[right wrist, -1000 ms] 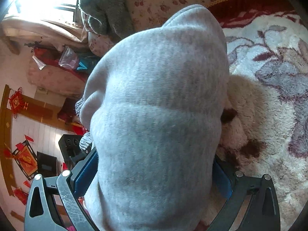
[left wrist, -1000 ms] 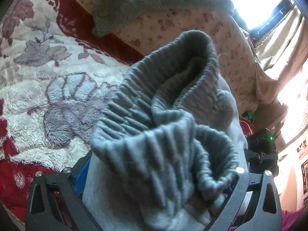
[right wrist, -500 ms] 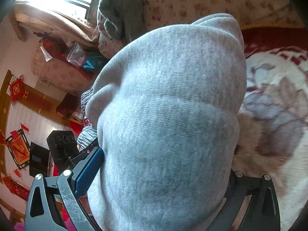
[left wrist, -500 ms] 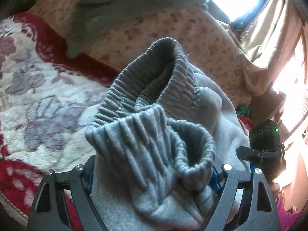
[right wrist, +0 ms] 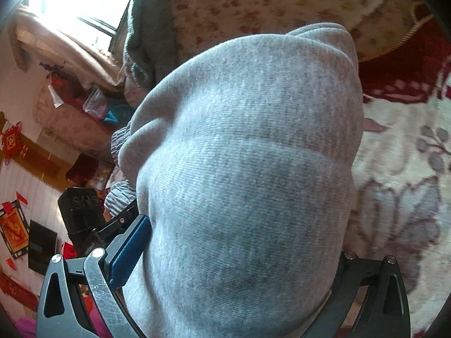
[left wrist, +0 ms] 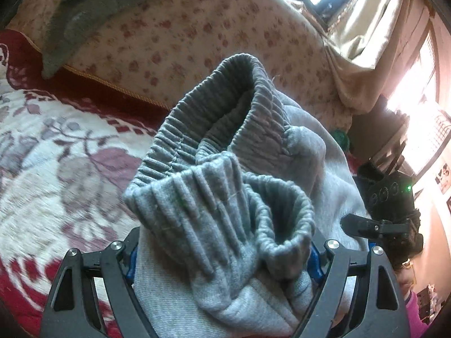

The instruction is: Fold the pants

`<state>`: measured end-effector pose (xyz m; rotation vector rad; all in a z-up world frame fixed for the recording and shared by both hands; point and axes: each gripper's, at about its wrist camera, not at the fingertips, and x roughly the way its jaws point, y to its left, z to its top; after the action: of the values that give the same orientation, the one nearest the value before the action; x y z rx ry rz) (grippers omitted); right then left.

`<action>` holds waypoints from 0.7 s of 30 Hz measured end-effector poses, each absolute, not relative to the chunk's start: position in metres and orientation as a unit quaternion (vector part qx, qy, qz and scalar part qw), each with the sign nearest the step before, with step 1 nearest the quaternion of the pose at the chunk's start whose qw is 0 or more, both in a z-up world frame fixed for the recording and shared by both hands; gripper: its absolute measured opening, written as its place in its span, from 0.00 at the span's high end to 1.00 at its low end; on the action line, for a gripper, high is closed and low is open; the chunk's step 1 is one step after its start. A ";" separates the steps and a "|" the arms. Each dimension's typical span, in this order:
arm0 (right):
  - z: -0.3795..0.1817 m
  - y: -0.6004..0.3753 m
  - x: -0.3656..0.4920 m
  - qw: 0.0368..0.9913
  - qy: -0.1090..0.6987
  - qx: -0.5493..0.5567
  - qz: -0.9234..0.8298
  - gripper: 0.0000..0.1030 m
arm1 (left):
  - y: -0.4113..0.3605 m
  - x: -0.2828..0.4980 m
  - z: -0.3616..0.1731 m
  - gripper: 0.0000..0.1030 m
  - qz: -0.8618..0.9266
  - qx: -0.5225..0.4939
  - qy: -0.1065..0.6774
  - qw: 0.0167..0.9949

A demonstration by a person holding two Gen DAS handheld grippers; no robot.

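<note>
The grey pants (left wrist: 225,197) are bunched and lifted above the bed. My left gripper (left wrist: 222,256) is shut on the ribbed elastic waistband (left wrist: 214,129), which bulges up between its fingers. My right gripper (right wrist: 234,256) is shut on a thick wad of the smooth grey pants fabric (right wrist: 248,169) that fills most of its view. The right gripper also shows in the left wrist view (left wrist: 391,211) at the right, close beside the pants. The left gripper shows in the right wrist view (right wrist: 84,214) at the left.
A fluffy red and cream floral blanket (left wrist: 50,152) covers the bed below. A floral quilt (left wrist: 197,36) with a dark green-grey garment (left wrist: 93,2) draped on it lies behind. A bright window and curtains (left wrist: 375,19) are at the far side.
Both grippers have lifted the pants higher and tilted toward the quilt and window; the blanket takes up less of each view. Both grips are unchanged.
</note>
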<state>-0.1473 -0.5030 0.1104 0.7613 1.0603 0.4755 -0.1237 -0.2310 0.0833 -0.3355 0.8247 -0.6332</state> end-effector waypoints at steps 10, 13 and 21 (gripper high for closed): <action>0.075 -0.533 -0.160 0.784 0.505 0.320 0.169 0.00 | -0.258 -0.134 0.056 0.12 -0.267 -0.108 0.406 0.868; 0.081 -0.530 -0.163 0.791 0.510 0.298 0.161 0.00 | -0.249 -0.137 0.051 0.09 -0.261 -0.105 0.413 0.866; 0.099 -0.539 -0.190 0.811 0.505 0.270 0.122 0.00 | -0.244 -0.156 0.069 0.09 -0.245 -0.077 0.402 0.879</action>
<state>-0.1903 -0.5386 0.0986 0.5769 1.0789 0.2610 -0.1562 -0.2436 0.0690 -0.1611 0.8387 -0.5107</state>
